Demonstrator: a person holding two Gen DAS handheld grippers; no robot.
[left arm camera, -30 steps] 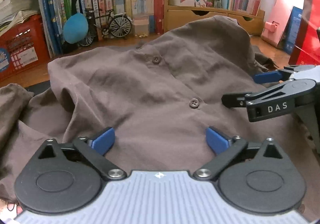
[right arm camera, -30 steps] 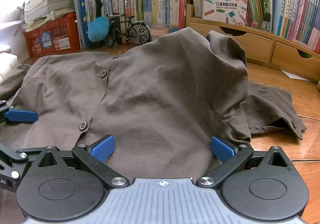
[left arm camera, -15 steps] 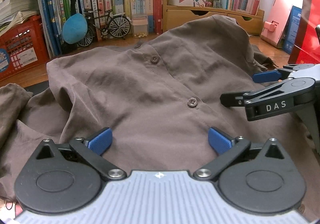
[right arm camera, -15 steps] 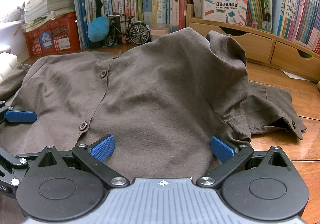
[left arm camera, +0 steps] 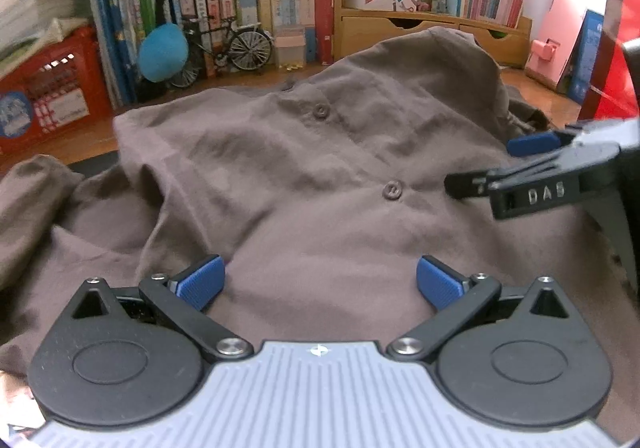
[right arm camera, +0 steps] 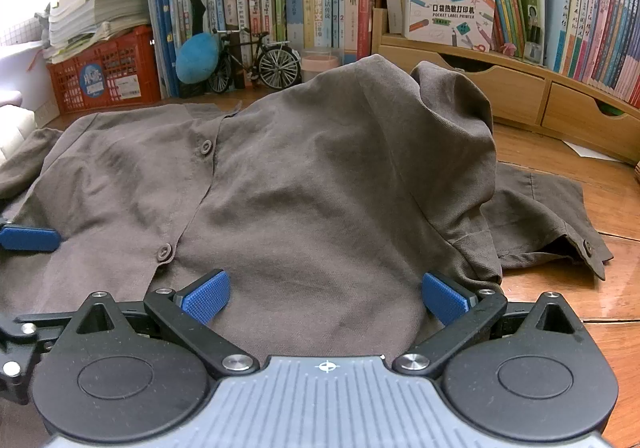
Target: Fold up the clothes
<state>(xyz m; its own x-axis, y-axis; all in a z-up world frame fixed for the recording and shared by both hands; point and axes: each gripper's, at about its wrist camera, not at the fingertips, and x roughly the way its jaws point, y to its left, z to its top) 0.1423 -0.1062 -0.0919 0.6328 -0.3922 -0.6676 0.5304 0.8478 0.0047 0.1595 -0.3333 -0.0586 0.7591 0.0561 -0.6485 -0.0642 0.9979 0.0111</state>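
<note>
Little is changing across the last second: only the left wrist view is drifting slightly, so the shirt's buttons are sitting a touch lower and to the right than before, while the right wrist view is staying as it was.

The brown shirt [right arm camera: 320, 200] is lying front-up and rumpled on the wooden table [right arm camera: 560, 288], its buttoned placket [left arm camera: 390, 190] running away from the cameras and one cuffed sleeve [right arm camera: 560, 232] spreading flat to the right.

The left gripper [left arm camera: 320, 282] is hovering over the lower cloth with its blue pads [left arm camera: 200, 280] standing wide apart, holding nothing. The right gripper [right arm camera: 326, 298] is doing likewise near the hem, jaws spread, nothing between them; it is also showing in the left view [left arm camera: 532, 164] just beside the lower button.

Behind the shirt, books [right arm camera: 312, 0], a model bicycle [right arm camera: 260, 62] and a red crate [right arm camera: 104, 76] are lining the table's far edge.
</note>
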